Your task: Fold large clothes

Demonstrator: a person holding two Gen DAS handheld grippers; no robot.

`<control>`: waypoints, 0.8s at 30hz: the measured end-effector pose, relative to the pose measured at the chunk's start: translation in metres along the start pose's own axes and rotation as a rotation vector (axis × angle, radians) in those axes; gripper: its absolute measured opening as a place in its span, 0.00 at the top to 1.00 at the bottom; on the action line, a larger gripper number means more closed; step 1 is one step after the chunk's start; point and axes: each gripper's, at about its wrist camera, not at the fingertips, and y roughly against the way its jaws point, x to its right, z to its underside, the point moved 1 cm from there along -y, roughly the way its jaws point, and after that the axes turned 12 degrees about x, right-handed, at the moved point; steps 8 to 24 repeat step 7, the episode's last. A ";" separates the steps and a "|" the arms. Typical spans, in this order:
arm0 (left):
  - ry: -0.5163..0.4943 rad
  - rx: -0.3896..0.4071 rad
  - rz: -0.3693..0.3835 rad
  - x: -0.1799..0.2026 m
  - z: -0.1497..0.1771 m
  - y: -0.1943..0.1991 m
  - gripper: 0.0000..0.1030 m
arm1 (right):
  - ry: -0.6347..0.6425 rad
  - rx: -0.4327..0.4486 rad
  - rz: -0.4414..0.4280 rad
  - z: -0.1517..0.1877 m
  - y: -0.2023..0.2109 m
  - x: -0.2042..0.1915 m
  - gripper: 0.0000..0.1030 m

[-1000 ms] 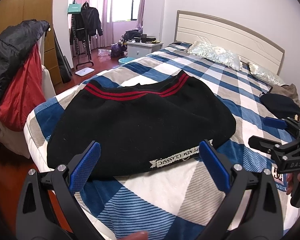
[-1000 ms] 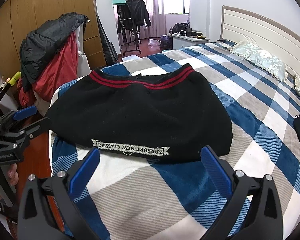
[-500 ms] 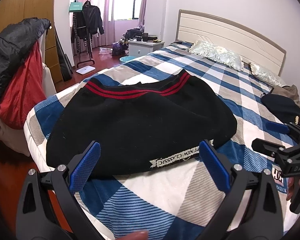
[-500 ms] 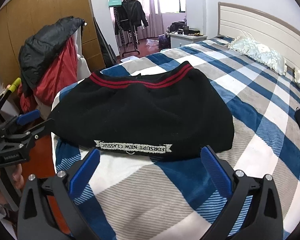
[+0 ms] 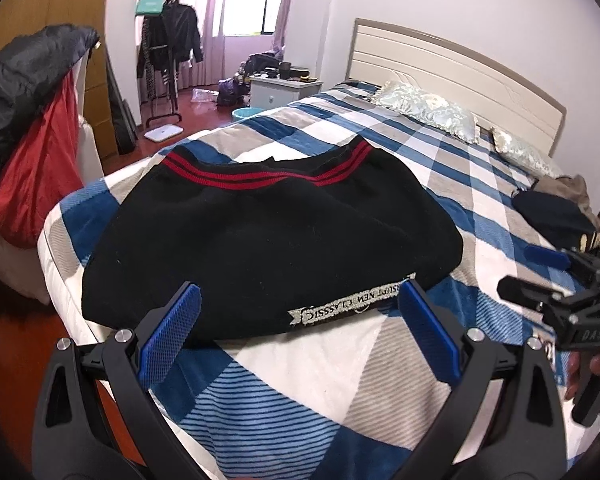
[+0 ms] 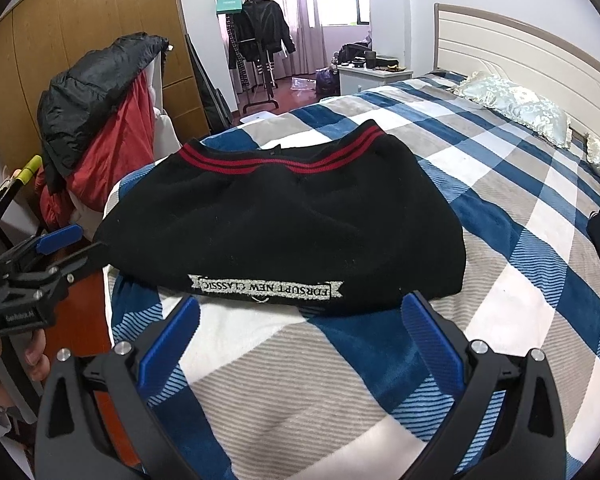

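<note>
A black sweater point(image 5: 268, 240) lies folded into a thick bundle on the checked blanket point(image 5: 340, 380) — red-striped hem far, lettered silver band near. It sits just ahead of the left gripper point(image 5: 298, 332) and right gripper point(image 6: 300, 344) — both wide open, empty.

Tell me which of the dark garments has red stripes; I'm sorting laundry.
The black knit sweater lying folded on the checked blanket, before both open grippers. Red stripes band its far edge; the dark jackets on the rack and beside the bed show none.
</note>
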 end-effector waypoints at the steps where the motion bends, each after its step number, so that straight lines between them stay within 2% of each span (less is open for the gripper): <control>1: -0.024 -0.002 -0.005 0.003 0.001 0.001 0.06 | -0.001 0.002 -0.001 0.000 0.001 0.000 0.04; 4: -0.053 0.003 -0.003 0.009 0.002 0.006 0.06 | 0.000 0.006 0.002 0.002 0.005 0.001 0.04; 24: -0.044 0.004 0.003 0.011 0.000 0.010 0.06 | 0.000 0.012 0.002 0.002 0.010 0.001 0.04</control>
